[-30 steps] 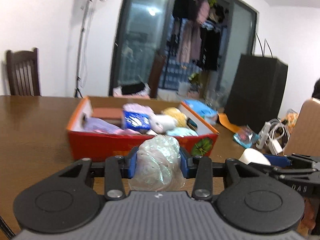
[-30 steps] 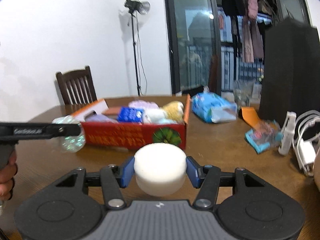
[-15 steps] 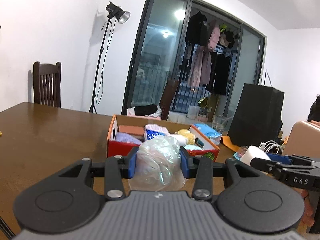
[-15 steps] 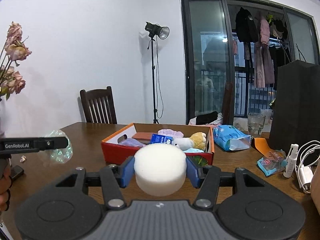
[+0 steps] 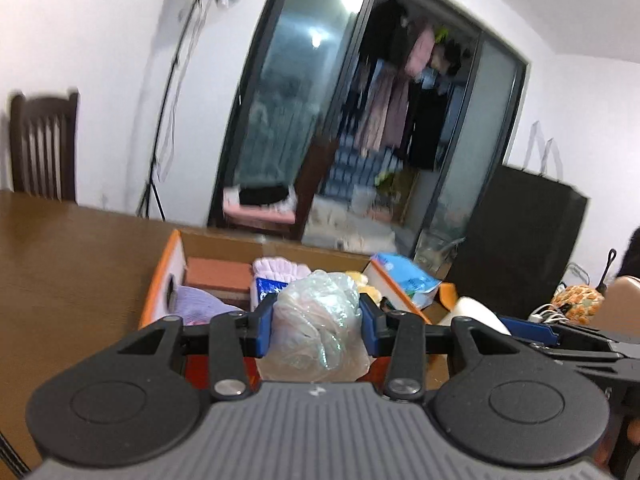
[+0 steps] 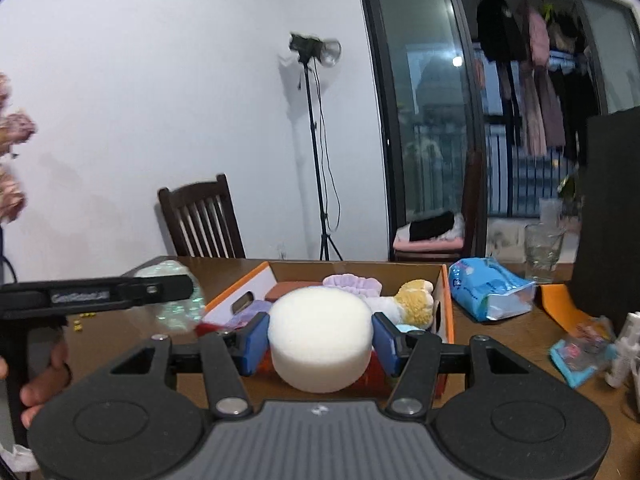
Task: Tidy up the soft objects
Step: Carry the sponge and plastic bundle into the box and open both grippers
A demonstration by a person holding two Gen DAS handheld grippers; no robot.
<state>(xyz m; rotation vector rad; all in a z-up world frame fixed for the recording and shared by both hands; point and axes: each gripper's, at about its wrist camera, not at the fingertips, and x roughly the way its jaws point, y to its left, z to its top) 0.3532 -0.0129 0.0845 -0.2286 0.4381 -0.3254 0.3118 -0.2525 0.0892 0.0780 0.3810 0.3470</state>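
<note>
Looking through the left wrist view, I see my left gripper clamped partway on a crumpled clear plastic bag, blue pads pressing both sides, held up before the orange box on the counter, presumably for dropping in. Box already holds a purple cloth and a blue packet. Right wrist view: my right gripper squeezes a white round sponge between its pads, hanging just short of the box's near wall; a plush toy lies inside. A blue wipes pack sits outside, beside the box.
</note>
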